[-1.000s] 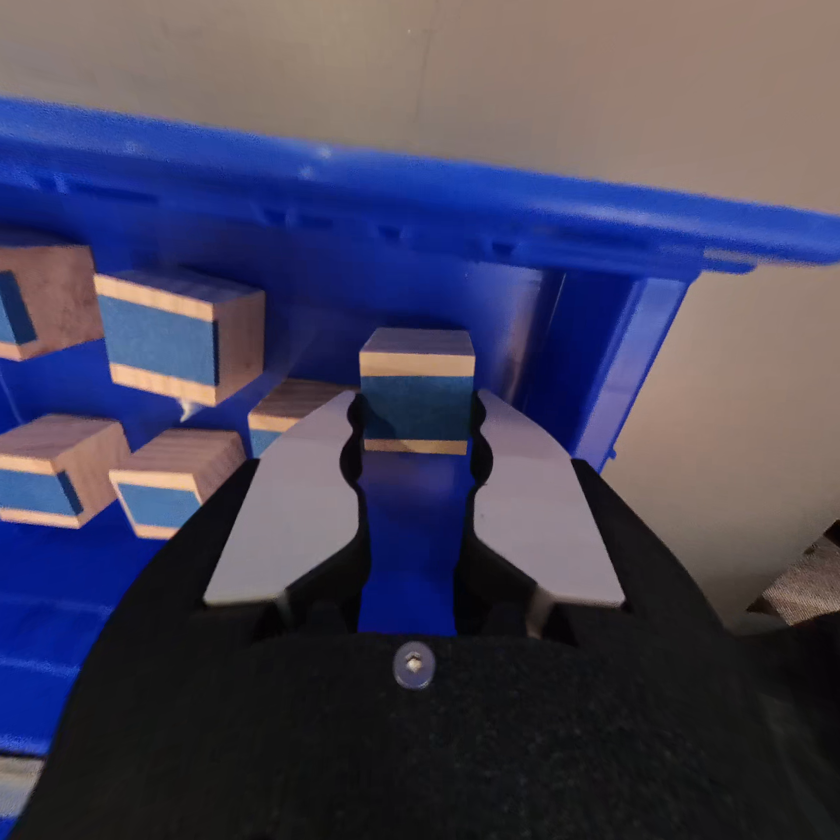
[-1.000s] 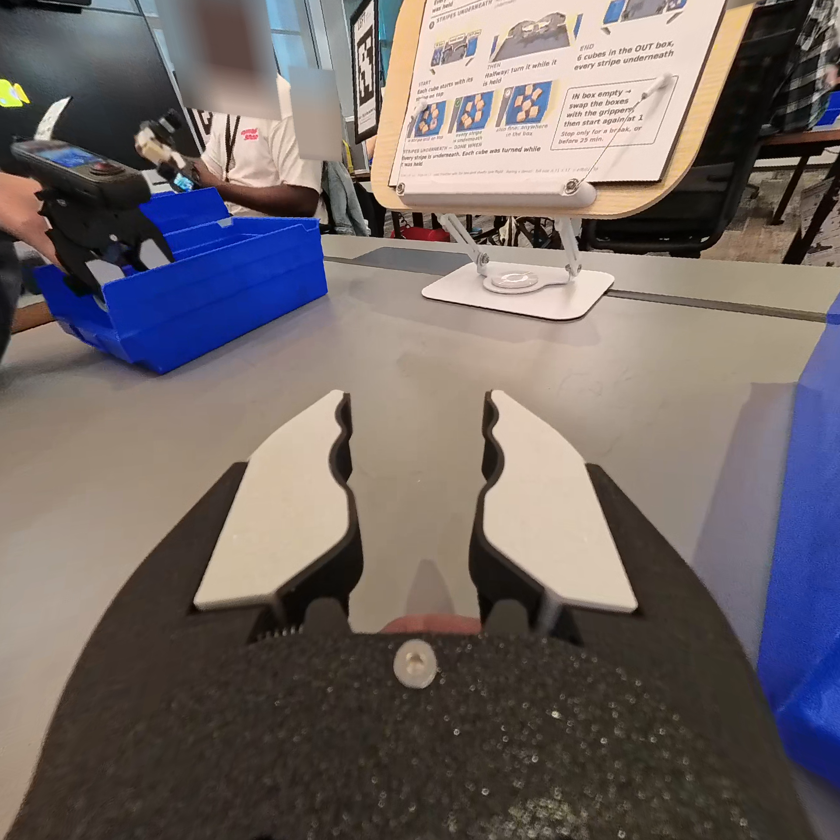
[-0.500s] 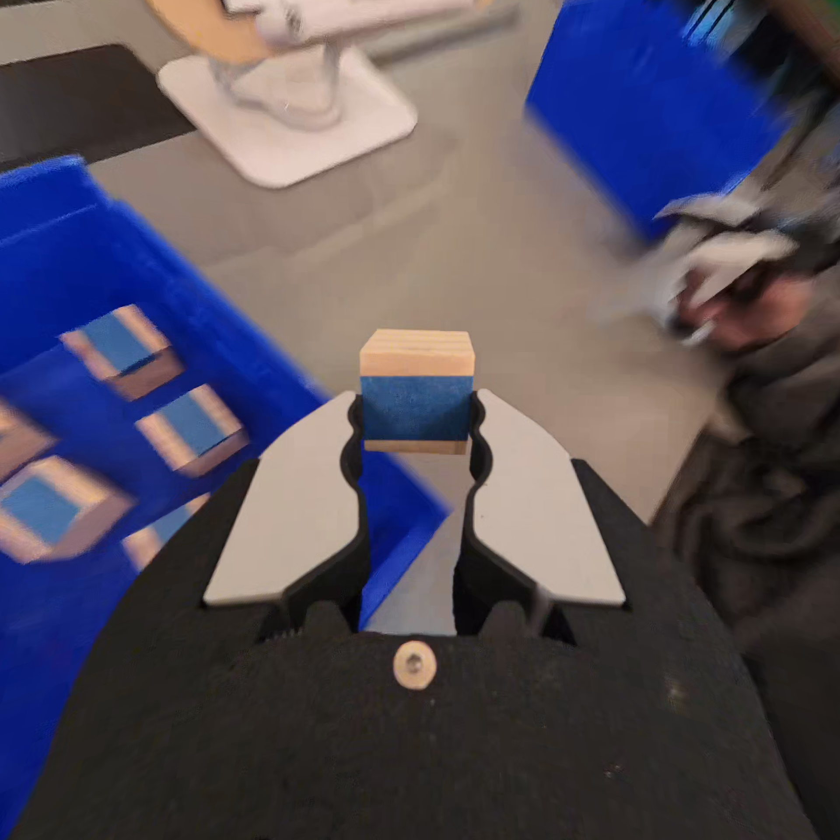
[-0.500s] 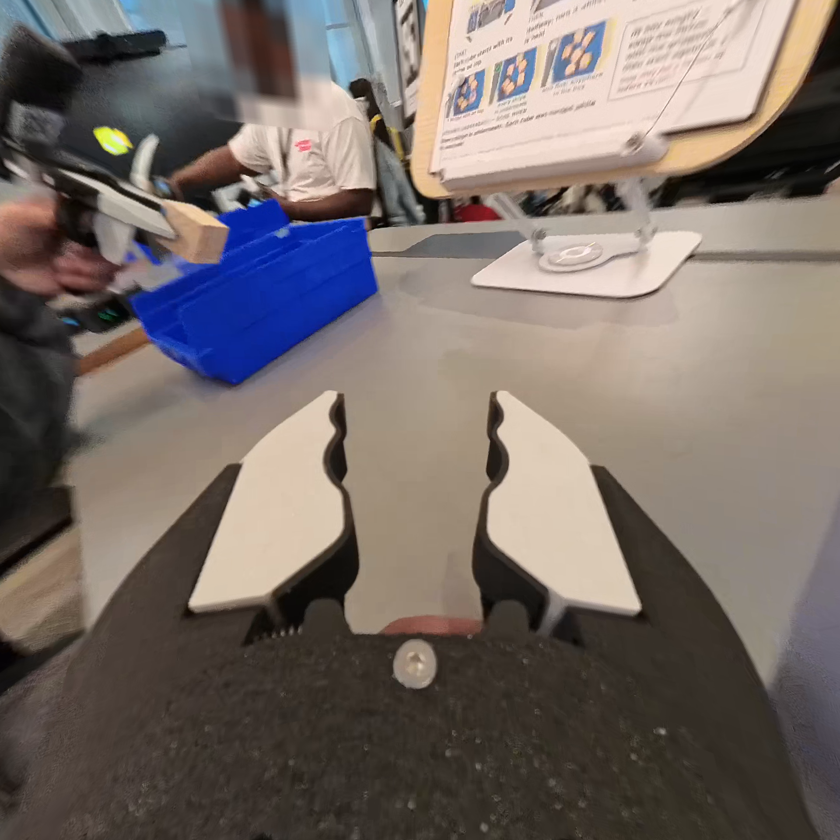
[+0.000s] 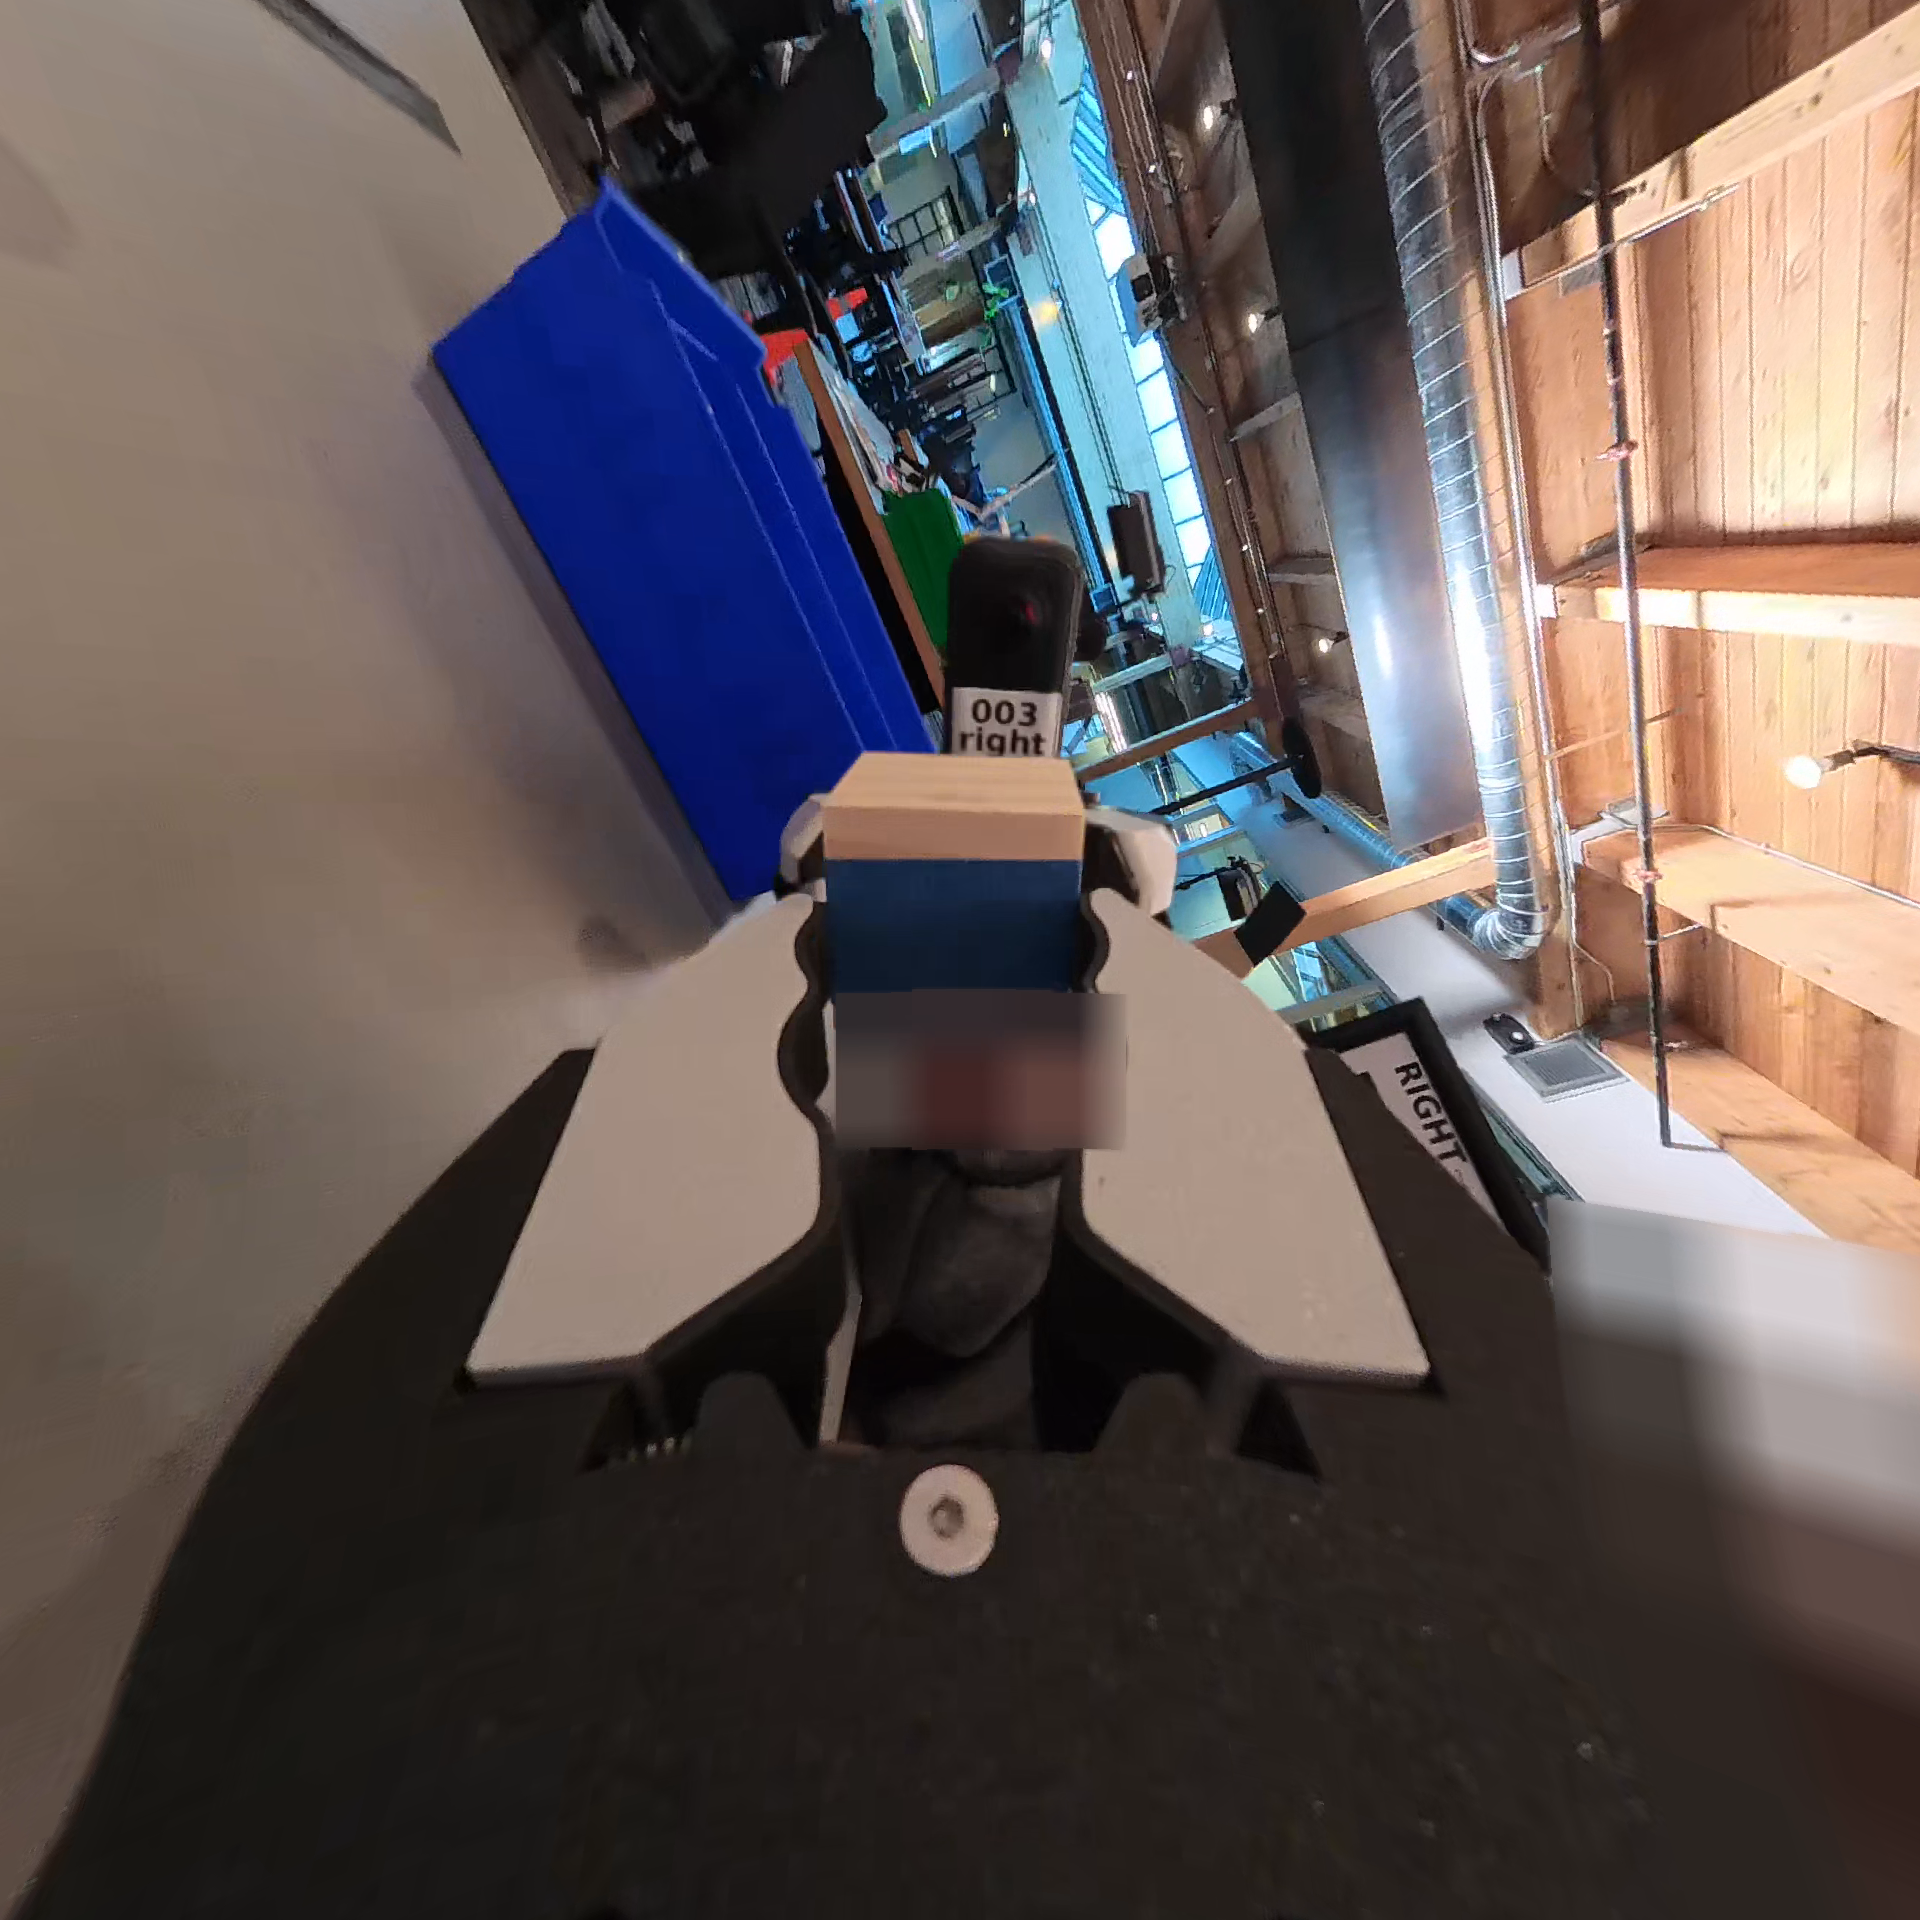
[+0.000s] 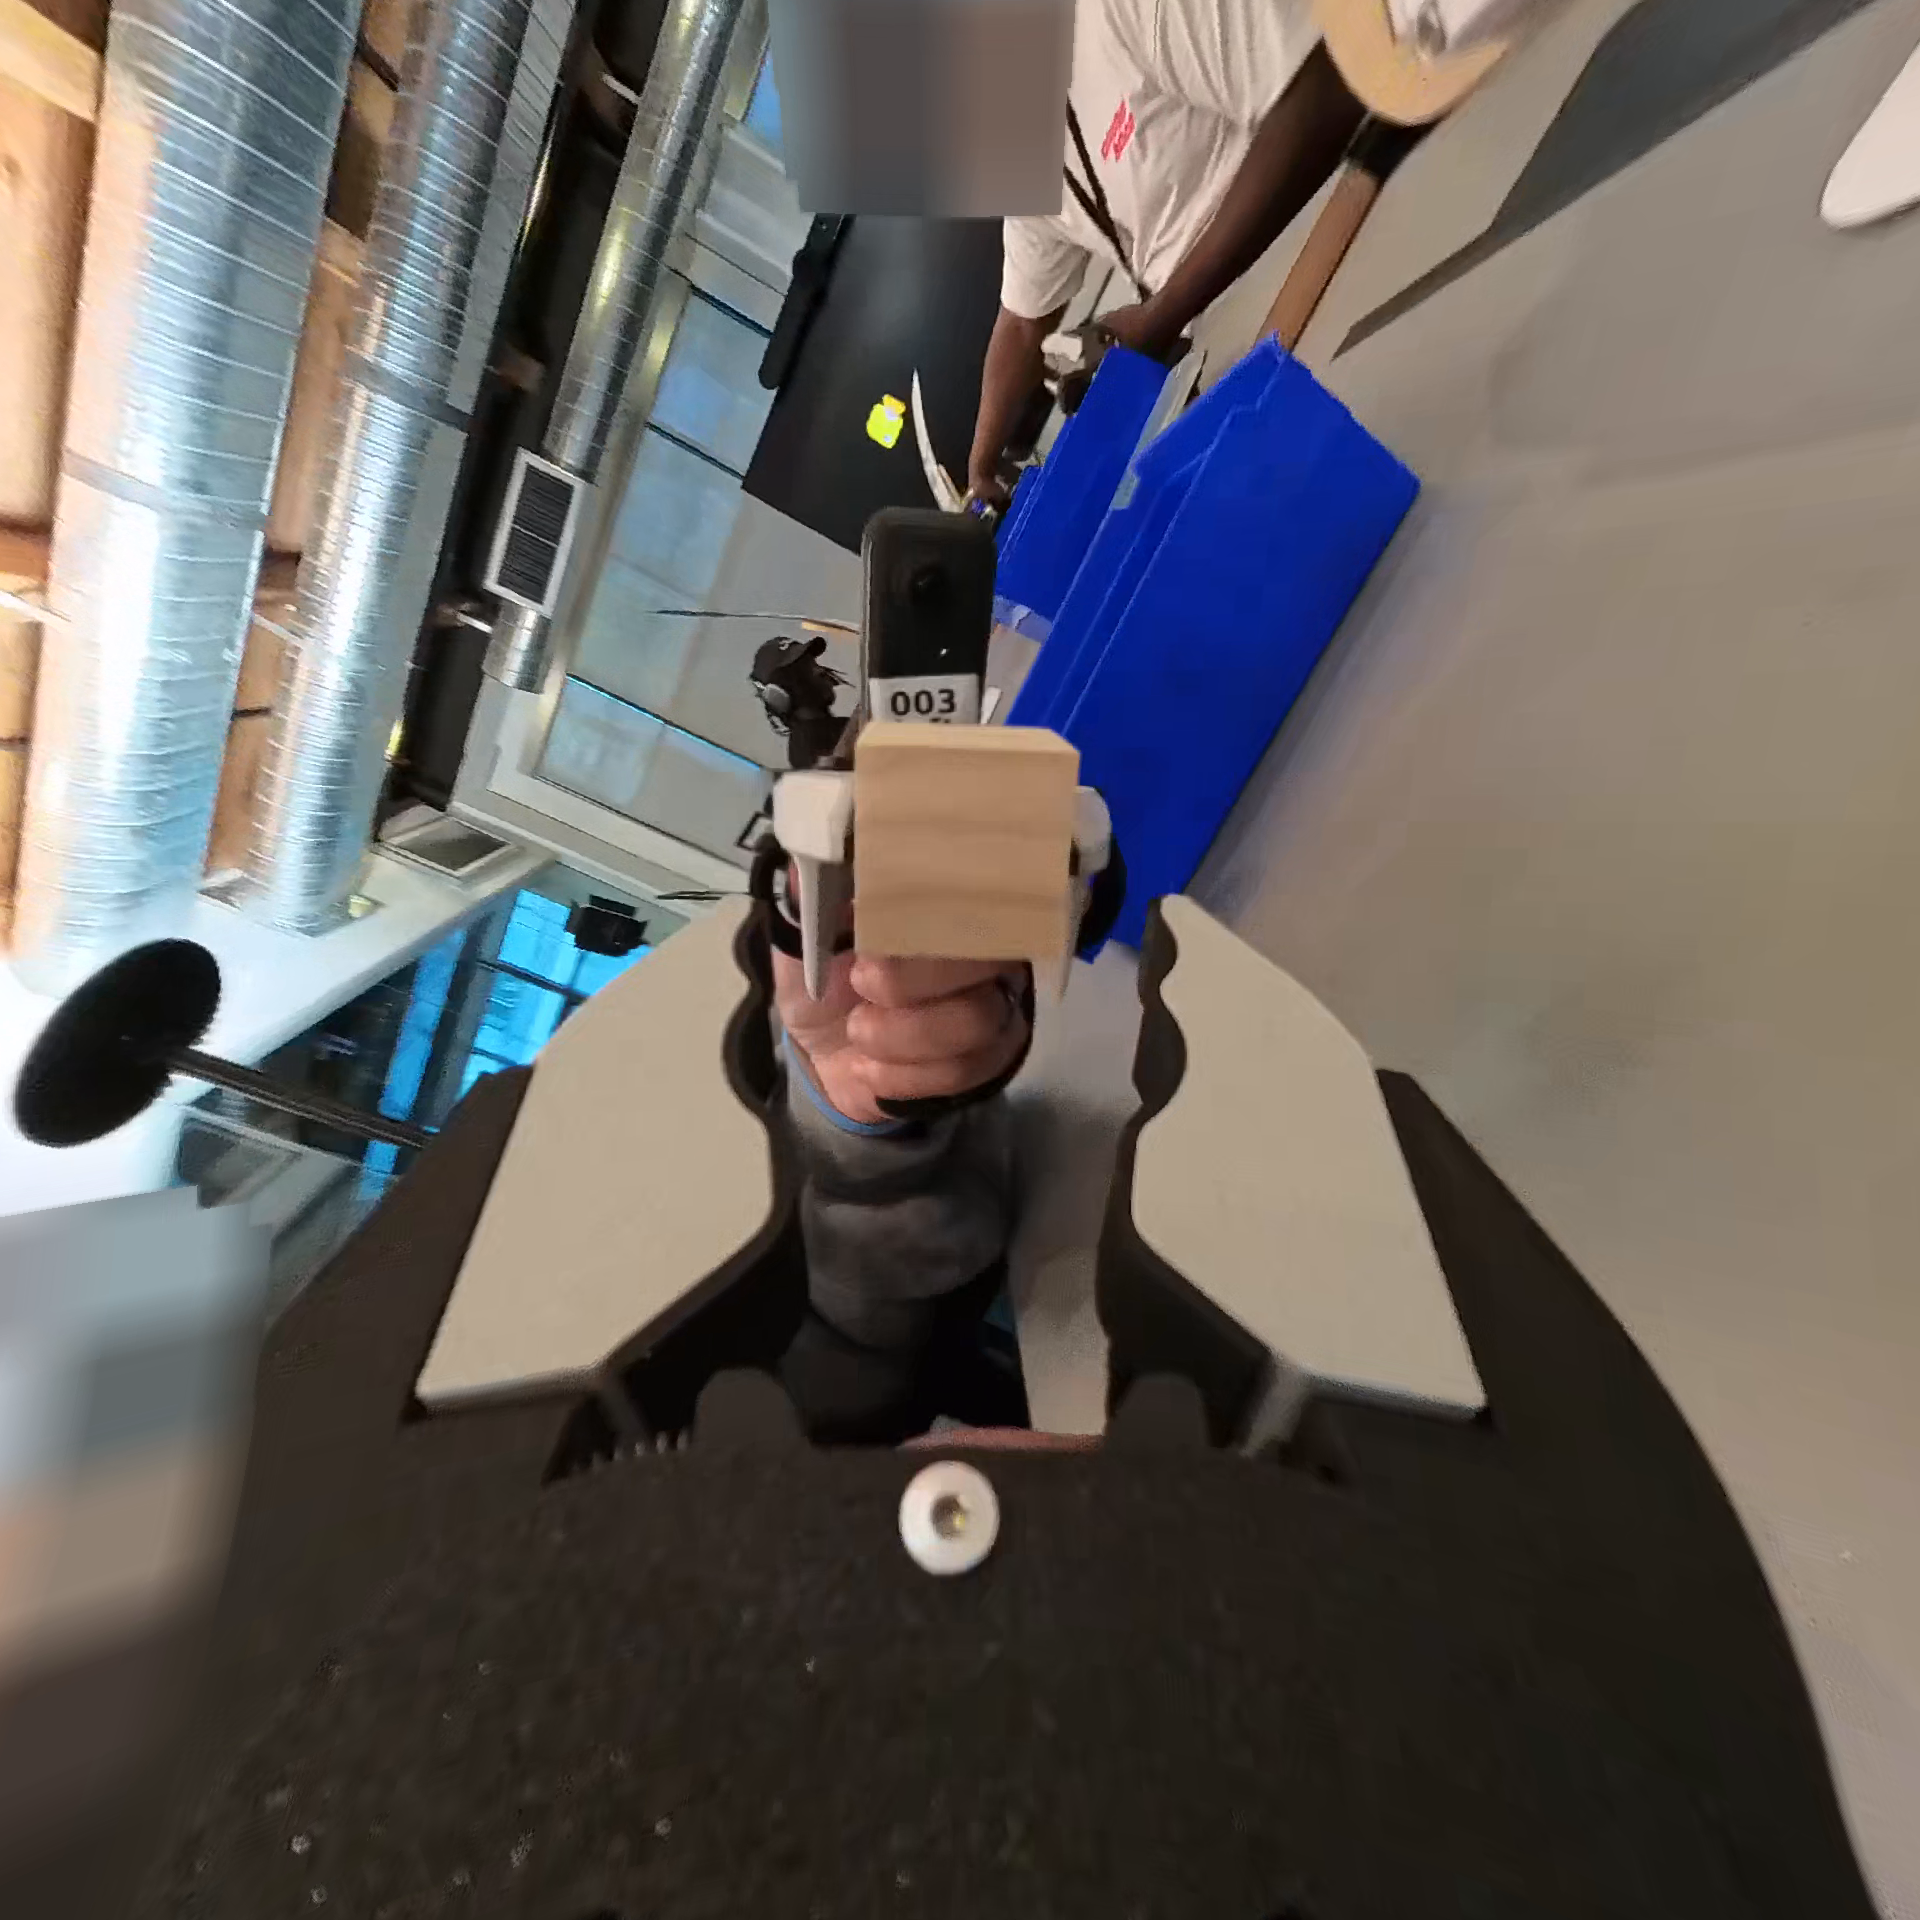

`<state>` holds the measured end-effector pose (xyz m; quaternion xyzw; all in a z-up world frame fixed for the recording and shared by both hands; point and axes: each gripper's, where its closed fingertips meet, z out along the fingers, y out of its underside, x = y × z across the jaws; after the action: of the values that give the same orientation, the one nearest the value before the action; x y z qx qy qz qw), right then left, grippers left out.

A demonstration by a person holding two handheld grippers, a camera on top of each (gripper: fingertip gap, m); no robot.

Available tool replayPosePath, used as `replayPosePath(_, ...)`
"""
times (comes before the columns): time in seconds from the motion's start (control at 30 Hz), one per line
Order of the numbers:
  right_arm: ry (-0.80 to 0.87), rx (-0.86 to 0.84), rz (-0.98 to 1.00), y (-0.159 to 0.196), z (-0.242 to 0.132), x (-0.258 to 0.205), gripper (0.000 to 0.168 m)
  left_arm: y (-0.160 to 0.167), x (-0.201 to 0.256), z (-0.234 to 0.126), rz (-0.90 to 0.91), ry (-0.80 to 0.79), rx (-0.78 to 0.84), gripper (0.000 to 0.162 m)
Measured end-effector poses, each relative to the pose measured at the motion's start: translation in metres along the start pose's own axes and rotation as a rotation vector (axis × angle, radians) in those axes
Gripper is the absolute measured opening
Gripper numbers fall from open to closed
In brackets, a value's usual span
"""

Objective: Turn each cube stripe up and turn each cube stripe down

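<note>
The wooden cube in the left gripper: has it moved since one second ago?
Yes. The wooden cube, clamped in the left gripper, has left the blue bin it sat in and now hangs in the air facing the right gripper.

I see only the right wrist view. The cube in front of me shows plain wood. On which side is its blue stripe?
Observer: The blue stripe is on the cube's opposite face, toward the left wrist camera.
Operator: Does the left gripper hold it firmly?
Observer: It is shut on the cube, one finger against each side.
Operator: And my right gripper?
Observer: Its white fingers show on both sides of the cube's far end. I cannot tell if they touch it.
</note>
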<state>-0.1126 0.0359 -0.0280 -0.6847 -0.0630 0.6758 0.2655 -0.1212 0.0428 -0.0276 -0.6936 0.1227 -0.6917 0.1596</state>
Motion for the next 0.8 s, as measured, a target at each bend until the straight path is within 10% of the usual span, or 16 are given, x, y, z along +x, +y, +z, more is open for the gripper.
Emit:
replayPosePath(0.6,-0.051,-0.057,0.128,0.006,0.006,0.028,0.043,0.02,-0.023,0.006,0.028,-0.065,-0.056,0.045)
replayPosePath(0.8,-0.037,-0.028,0.096,0.0,-0.009,0.026,0.043,0.044,-0.036,-0.045,0.304,-0.385,-0.037,0.07)
